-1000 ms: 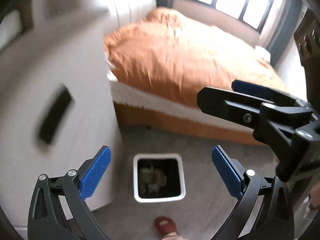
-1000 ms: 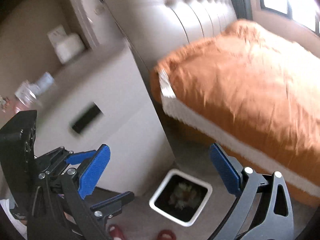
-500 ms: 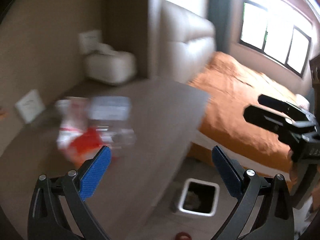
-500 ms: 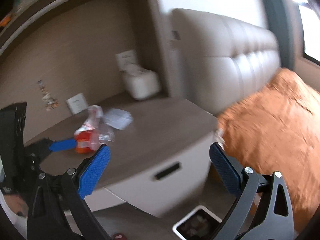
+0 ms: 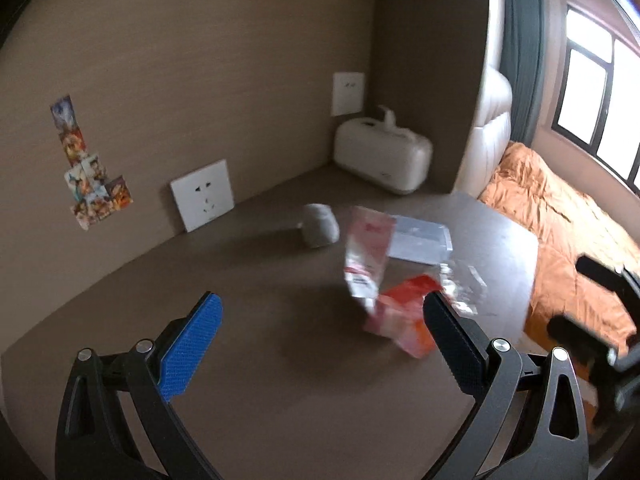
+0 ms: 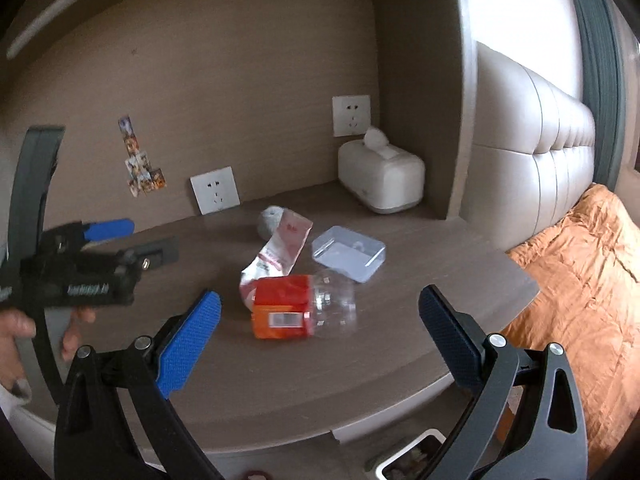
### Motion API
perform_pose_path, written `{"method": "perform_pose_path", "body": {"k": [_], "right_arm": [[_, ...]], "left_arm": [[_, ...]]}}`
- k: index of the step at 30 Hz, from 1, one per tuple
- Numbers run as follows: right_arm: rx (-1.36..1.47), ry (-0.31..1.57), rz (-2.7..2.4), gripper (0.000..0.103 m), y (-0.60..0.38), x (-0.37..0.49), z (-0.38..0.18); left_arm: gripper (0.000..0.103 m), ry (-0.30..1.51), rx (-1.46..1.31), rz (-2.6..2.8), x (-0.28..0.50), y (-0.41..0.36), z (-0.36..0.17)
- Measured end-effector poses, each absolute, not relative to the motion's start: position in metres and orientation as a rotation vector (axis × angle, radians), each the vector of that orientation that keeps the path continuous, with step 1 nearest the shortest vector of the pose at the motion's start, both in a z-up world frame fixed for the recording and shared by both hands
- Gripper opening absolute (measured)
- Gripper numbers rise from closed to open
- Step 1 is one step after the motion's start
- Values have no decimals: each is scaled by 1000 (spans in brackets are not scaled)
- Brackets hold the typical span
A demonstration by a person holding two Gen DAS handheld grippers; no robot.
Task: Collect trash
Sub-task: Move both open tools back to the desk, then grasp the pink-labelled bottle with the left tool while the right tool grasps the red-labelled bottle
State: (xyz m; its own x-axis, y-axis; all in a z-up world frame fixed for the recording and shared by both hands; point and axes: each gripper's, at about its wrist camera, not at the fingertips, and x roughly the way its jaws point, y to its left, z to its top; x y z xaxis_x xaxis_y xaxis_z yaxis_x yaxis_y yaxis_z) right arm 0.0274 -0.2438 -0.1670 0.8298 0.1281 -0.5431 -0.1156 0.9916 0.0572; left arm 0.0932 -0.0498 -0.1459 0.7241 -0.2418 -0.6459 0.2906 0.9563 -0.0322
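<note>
Trash lies on the brown desk top (image 6: 400,344): a clear plastic bottle with an orange label (image 6: 296,308) on its side, a pink-and-white wrapper (image 6: 280,252), a clear plastic box (image 6: 348,254) and a grey crumpled ball (image 6: 270,220). My right gripper (image 6: 320,306) hovers open in front of the bottle, nothing between its fingers. My left gripper (image 5: 320,316) is open over the desk; the bottle (image 5: 404,320) sits just by its right finger, with the wrapper (image 5: 368,256), box (image 5: 420,238) and ball (image 5: 318,230) beyond. A hand (image 6: 16,332) holds the left gripper (image 6: 120,240).
A white tissue box (image 6: 380,180) stands in the back corner under a wall socket (image 6: 351,115). A white-rimmed bin (image 6: 412,456) shows on the floor below the desk edge. An orange-covered bed (image 6: 580,280) and padded headboard lie to the right.
Both views have swung up from the floor bin and bed to the desk top with the trash. Both grippers stay open and hold nothing.
</note>
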Motion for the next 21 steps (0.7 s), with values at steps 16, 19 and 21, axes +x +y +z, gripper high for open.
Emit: {"method": "perform_pose_path", "body": {"k": [16,19,21], "right_arm": [[-201,588,-280,99,-159,69,-240],[-250,591,-332,99,-154,75,-249],[-283,581,-379,99,-152,77,-251]], "left_arm": [[90,847,166,-505,189,-70,-209],[88,865,183,-549,197,-77,-218],[87,885,181,-577,201,-80,-223]]}}
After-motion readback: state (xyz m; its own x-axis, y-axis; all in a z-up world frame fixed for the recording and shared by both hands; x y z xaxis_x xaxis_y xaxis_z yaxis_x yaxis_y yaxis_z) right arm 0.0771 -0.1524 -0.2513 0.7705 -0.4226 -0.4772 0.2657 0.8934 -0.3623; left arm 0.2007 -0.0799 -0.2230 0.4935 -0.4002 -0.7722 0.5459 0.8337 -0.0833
